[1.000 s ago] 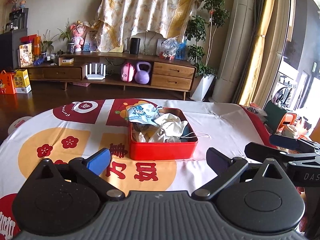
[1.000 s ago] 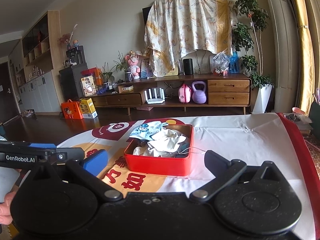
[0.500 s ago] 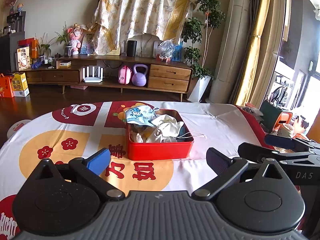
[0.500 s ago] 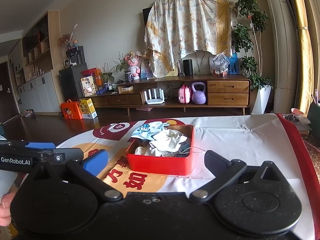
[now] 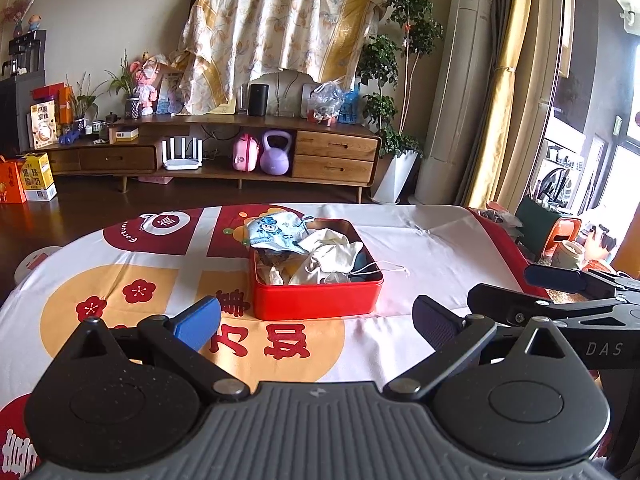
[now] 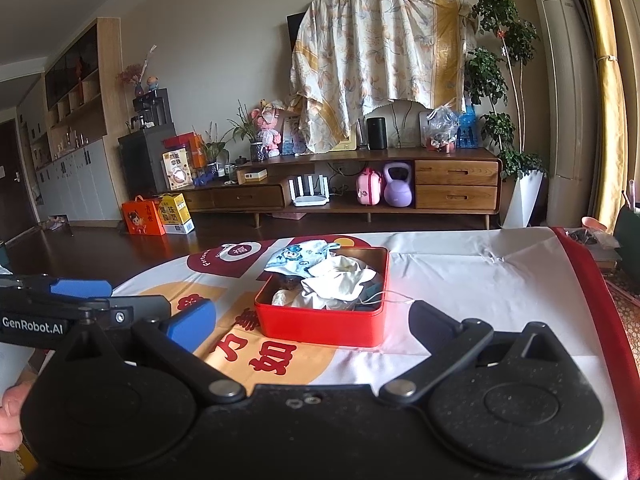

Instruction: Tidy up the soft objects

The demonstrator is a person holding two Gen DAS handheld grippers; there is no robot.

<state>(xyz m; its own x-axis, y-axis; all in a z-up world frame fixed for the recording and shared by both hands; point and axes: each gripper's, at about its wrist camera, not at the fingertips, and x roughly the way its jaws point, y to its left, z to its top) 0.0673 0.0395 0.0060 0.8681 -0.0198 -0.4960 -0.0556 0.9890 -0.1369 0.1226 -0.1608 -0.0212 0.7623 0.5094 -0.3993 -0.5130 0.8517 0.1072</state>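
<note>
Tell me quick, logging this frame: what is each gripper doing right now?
Left gripper: jaws open, holding nothing, short of the red tin.
Right gripper: jaws open, holding nothing.

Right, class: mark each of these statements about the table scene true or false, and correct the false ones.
1. The red tin has its lid on. False: it is open, with soft items showing inside.
2. A blue cartoon-print face mask hangs over the tin's far left rim. True.
3. The left gripper is shut on a white cloth. False: it is open and empty; the cloth lies in the tin.
4. The right gripper is open and short of the tin. True.
5. The tin sits on a bare wooden table. False: it rests on a printed tablecloth.
</note>
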